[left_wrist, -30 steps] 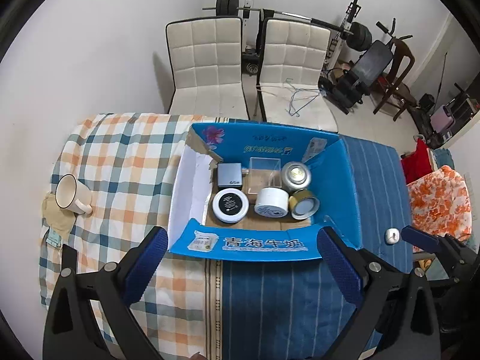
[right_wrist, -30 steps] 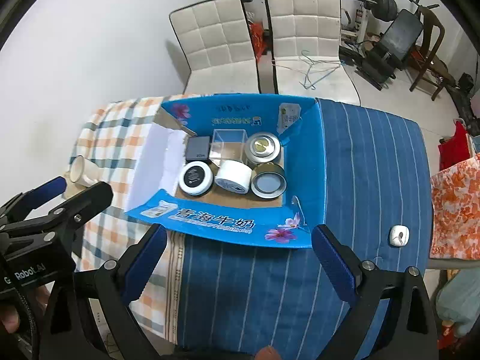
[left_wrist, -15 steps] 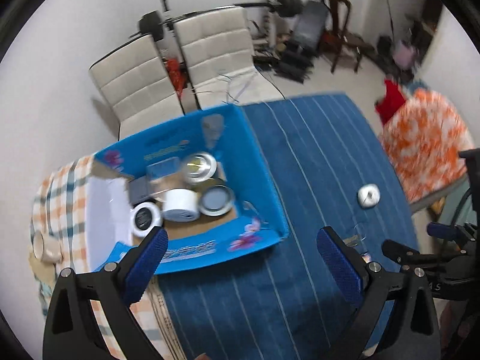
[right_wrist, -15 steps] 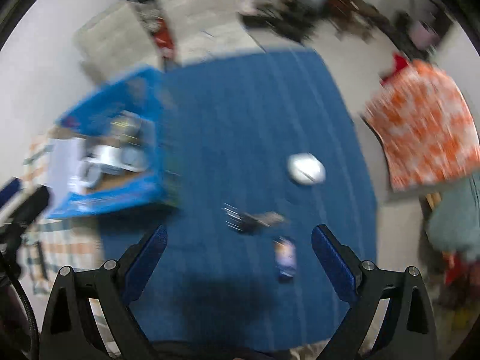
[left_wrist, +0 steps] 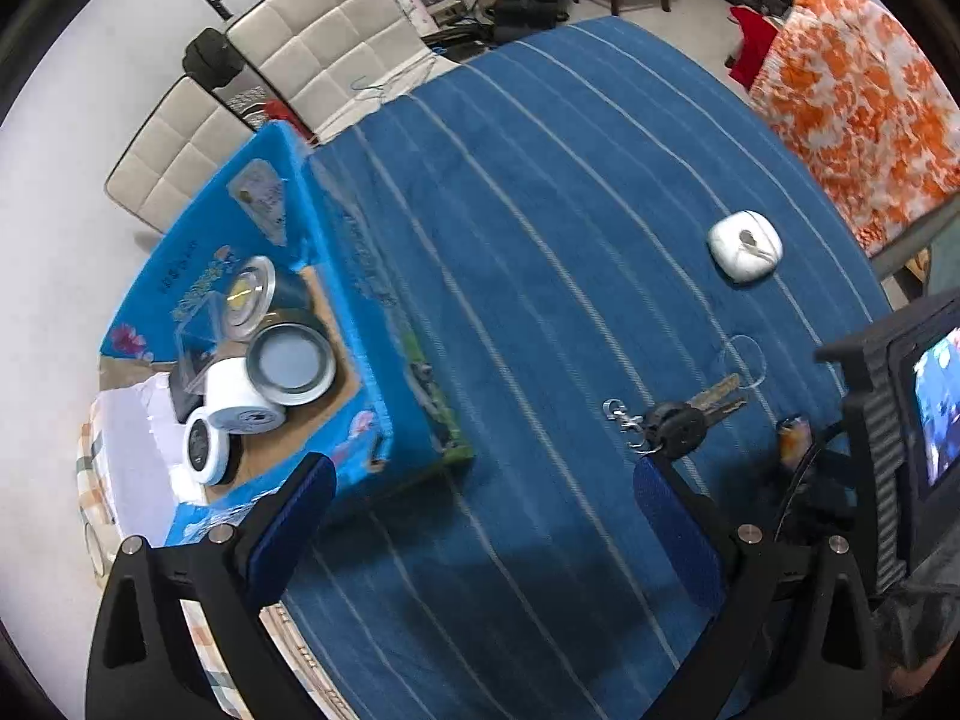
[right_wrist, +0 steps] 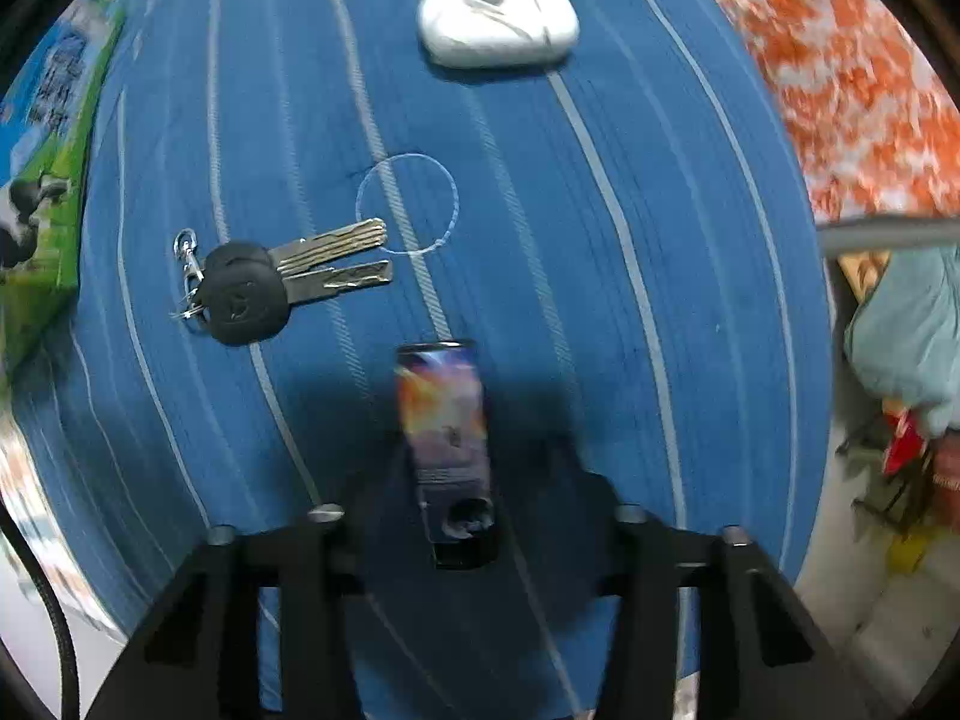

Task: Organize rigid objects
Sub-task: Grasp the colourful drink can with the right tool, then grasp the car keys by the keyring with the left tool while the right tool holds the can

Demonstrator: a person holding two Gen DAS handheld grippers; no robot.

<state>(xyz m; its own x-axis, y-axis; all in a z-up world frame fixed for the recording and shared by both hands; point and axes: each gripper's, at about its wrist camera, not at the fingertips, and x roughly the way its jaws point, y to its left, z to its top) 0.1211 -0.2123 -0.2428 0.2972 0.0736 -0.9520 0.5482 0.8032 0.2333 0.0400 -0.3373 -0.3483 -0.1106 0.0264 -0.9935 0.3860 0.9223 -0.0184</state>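
Note:
A small lighter [right_wrist: 444, 420] with a colourful print lies on the blue striped cloth [right_wrist: 600, 180]. My right gripper [right_wrist: 447, 480] points straight down over it, and its jaws are closing in on the lighter's two sides, gripping it. To its left lies a bunch of keys [right_wrist: 264, 282] with black heads, and farther off a white earbud case [right_wrist: 498, 21]. My left gripper [left_wrist: 480, 516] hangs open above bare cloth, with the keys [left_wrist: 678, 420] just beyond its right finger. The blue carton [left_wrist: 372, 300] at the left holds several round tins [left_wrist: 291, 363].
Two white chairs [left_wrist: 324, 42] stand behind the table. An orange flowered cloth [left_wrist: 858, 90] lies off the right edge. The checked cloth [left_wrist: 90, 450] covers the table's left end. The right hand's gripper body [left_wrist: 882, 420] fills the right edge of the left wrist view.
Both grippers swung right and down from above the carton to the blue cloth. The right gripper, open before, now has its fingers drawn in around the lighter.

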